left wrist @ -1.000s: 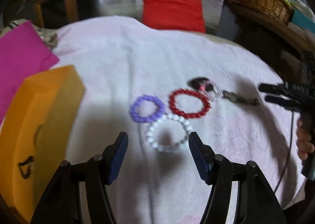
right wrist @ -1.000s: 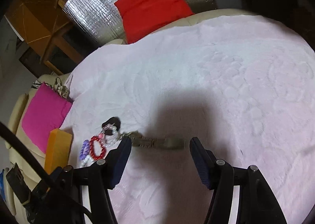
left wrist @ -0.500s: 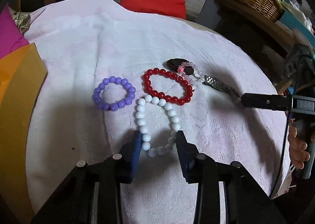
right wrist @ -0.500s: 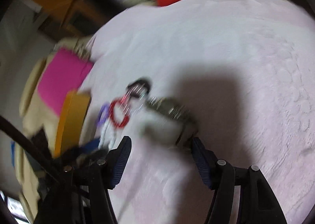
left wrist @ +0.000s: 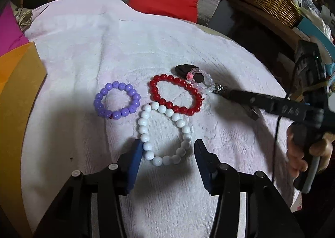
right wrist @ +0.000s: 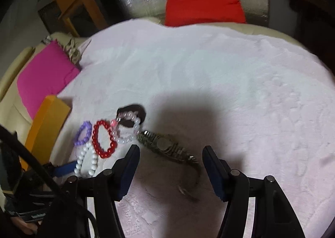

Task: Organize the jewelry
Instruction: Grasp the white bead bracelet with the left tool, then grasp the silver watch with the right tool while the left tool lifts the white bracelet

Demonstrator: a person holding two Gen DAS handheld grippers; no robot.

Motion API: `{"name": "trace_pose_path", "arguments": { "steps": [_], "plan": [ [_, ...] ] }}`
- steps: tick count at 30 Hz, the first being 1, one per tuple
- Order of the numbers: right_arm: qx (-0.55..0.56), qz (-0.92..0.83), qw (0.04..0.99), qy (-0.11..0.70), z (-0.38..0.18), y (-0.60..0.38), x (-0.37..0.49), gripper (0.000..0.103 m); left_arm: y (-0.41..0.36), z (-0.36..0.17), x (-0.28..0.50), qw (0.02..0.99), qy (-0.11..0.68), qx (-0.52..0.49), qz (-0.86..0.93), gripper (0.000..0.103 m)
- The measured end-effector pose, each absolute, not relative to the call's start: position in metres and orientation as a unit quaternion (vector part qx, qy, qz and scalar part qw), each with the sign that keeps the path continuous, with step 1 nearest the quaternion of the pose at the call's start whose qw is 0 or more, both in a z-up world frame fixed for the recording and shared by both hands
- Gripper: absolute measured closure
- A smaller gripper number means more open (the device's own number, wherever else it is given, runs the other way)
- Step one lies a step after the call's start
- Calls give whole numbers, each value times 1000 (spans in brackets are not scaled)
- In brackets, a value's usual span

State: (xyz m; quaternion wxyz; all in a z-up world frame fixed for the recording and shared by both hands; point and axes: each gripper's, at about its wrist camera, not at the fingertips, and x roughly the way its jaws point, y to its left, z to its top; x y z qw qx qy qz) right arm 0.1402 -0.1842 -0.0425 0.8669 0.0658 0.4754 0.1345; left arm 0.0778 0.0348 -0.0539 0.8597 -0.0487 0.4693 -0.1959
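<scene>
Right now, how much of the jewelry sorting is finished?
Nothing looks put away yet. The purple bracelet, red bracelet and clear bead bracelet lie loose on the towel. The left gripper, jaws just reopened, straddles the white bracelet; the right gripper hovers open over the watch.

The white bracelet [left wrist: 164, 135], red bracelet [left wrist: 174, 94] and purple bracelet [left wrist: 117, 99] had glossy, smooth beads. The pink towel [left wrist: 125, 49] looked like rough, matt cloth. The watch [right wrist: 167, 145] looked metallic; the basket [left wrist: 266, 1] was woven wicker

Purple bracelet [left wrist: 117, 100], red bracelet [left wrist: 175, 97], white bracelet [left wrist: 164, 135], pink towel [left wrist: 125, 49].
</scene>
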Motion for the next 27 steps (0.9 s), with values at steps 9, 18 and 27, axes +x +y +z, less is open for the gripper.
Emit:
{"name": "trace_pose_path", "arguments": {
  "steps": [9, 18, 27],
  "plan": [
    [-5, 111, 880, 461, -47, -171, 132, 84, 30, -56, 79, 863, 465, -40, -195, 82],
    [62, 123, 876, 462, -30, -202, 118, 100, 21, -47, 70, 856, 461, -52, -227, 93],
    [111, 139, 876, 449, -14, -213, 108, 96, 24, -35, 56, 857, 445, -62, -252, 94]
  ]
}}
